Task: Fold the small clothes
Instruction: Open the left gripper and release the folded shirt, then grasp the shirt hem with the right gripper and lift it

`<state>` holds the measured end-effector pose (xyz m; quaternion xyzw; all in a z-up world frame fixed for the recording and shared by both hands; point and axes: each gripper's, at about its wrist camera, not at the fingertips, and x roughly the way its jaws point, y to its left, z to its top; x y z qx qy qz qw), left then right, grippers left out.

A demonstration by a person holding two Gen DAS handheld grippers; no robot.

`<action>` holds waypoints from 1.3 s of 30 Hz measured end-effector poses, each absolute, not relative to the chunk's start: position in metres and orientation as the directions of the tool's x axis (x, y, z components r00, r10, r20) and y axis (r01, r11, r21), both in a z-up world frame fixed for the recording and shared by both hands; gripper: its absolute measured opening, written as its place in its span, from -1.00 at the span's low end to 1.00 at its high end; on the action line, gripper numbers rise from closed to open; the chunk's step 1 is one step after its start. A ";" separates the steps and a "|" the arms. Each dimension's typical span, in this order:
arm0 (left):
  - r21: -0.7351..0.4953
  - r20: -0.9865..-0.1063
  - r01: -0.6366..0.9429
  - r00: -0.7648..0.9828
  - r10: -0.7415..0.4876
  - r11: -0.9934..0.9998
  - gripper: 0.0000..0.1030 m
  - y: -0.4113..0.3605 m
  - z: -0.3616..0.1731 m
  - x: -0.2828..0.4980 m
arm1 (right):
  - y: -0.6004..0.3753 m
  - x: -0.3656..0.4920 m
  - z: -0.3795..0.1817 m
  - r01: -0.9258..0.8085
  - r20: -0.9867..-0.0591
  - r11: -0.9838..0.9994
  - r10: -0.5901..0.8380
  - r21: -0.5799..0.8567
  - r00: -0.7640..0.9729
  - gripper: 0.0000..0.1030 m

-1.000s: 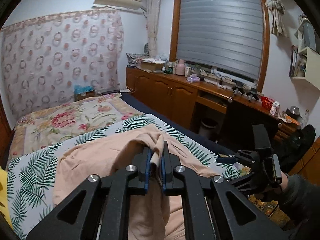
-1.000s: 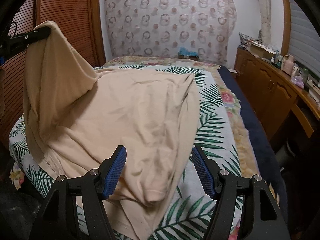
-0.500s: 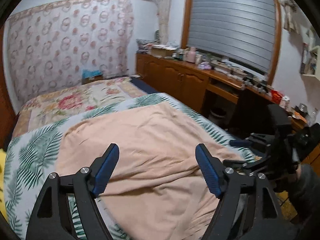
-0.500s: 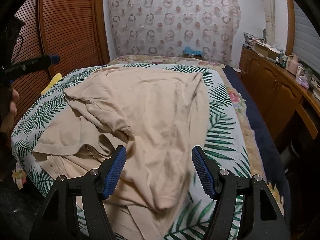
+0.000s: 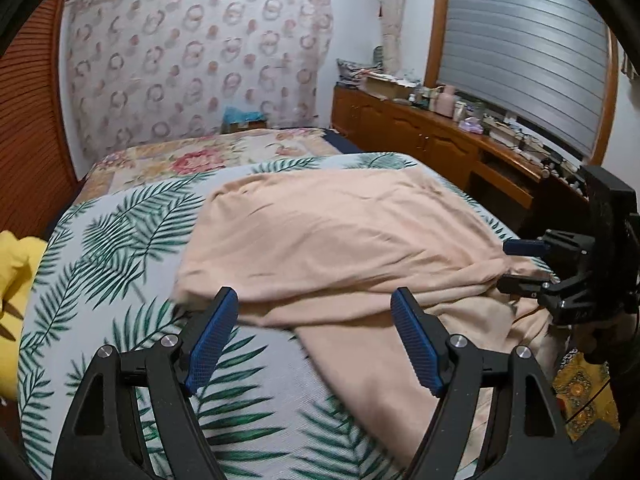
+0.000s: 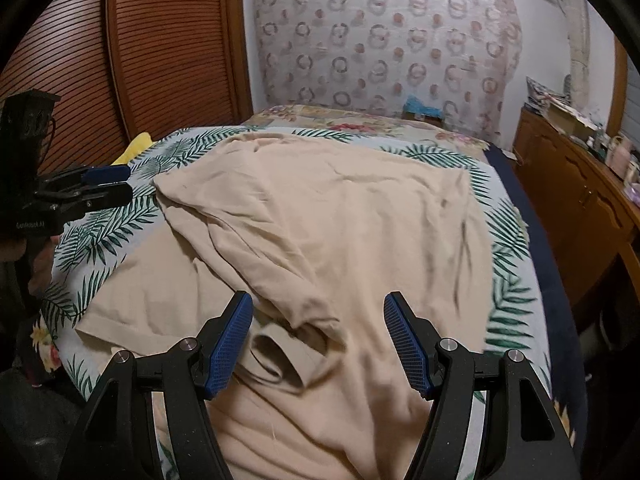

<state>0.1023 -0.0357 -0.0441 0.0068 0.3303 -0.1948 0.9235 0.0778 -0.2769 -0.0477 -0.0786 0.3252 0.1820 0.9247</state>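
Both tongs stand wide and empty: the left tongs (image 5: 314,338) hover over the near fold edge of the peach cotton garment (image 6: 328,216), the right tongs (image 6: 318,342) above its crumpled sleeve, probably choosing new grasp points. It lies half-folded on the palm-leaf bedspread (image 5: 120,232).

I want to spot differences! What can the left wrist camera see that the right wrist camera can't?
Only the left wrist view shows the grey window blind and the right gripper, open. Only the right wrist view shows the brown slatted wardrobe doors in full and the left gripper, open. Both show the peach garment on the leaf-print bedspread, the yellow cloth and the circle-patterned curtain.
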 end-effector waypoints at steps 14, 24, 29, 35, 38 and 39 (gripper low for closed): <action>-0.108 -0.627 0.305 0.718 -0.304 0.946 0.54 -0.011 -0.054 0.096 | -0.270 0.108 -0.055 -0.445 -0.693 0.895 0.306 -0.024 0.652 0.31; -0.113 -0.642 0.300 0.706 -0.300 0.947 0.54 -0.009 -0.062 0.096 | -0.264 0.113 -0.053 -0.472 -0.702 0.881 0.317 -0.030 0.638 -0.09; -0.113 -0.642 0.306 0.703 -0.304 0.945 0.54 -0.011 -0.062 0.095 | -0.259 0.111 -0.056 -0.487 -0.704 0.872 0.315 -0.051 0.637 -0.73; -0.118 -0.632 0.308 0.710 -0.311 0.944 0.54 -0.011 -0.059 0.092 | -0.258 0.094 -0.039 -0.506 -0.647 0.861 0.358 -0.049 0.673 -0.83; -0.123 -0.618 0.307 0.720 -0.315 0.944 0.54 -0.012 -0.055 0.090 | -0.262 0.081 -0.022 -0.510 -0.599 0.860 0.389 -0.036 0.700 -0.84; -0.126 -0.613 0.307 0.723 -0.318 0.943 0.54 -0.012 -0.054 0.089 | -0.262 0.076 -0.017 -0.510 -0.584 0.860 0.397 -0.033 0.708 -0.84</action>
